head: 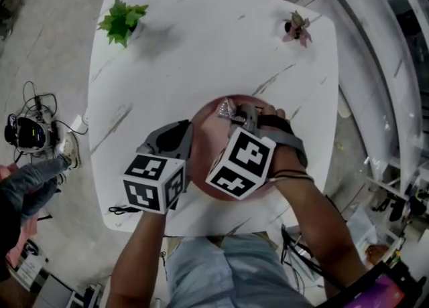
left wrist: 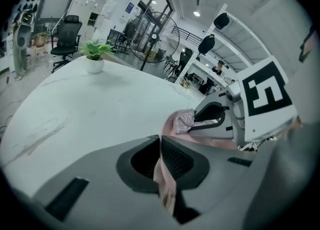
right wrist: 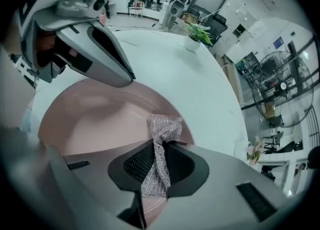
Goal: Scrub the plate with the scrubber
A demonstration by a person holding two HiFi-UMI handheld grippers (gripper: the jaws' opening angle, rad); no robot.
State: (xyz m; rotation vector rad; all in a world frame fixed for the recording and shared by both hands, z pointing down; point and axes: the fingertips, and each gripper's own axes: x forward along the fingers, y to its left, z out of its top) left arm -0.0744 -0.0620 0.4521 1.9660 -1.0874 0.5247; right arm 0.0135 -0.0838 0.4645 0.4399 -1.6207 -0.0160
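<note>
**A:** So, what has your right tool got?

**B:** My right gripper (right wrist: 159, 146) is clamped on the scrubber (right wrist: 162, 134), a silvery mesh wad. Its lower part is pinched between the jaws. The bunched end sticks out past the tips and lies against the far right side of the plate (right wrist: 95, 119).

**A:** And the left one?

**B:** My left gripper (left wrist: 160, 141) is closed on the plate's left rim. The pink edge runs straight down between the two jaws. I see the scrubber (left wrist: 183, 120) from that side too, held in the right gripper (left wrist: 215, 116) just over the pink surface.

**A:** Where does the plate sit?

**B:** Looking down from my head, the plate (head: 204, 116) is on the near half of the white table (head: 201, 39), right in front of me. My two grippers cover much of it. The left gripper (head: 186, 131) comes in from the near left and the right gripper (head: 238, 114) from the near right, with the scrubber (head: 226, 108) at its tip. I cannot tell whether the rim is raised off the table.

**A:** Anything else on the table?

**B:** A green plant (head: 122, 20) stands at the far left corner and a pink plant (head: 296, 29) at the far right, both well apart from the plate.
</note>
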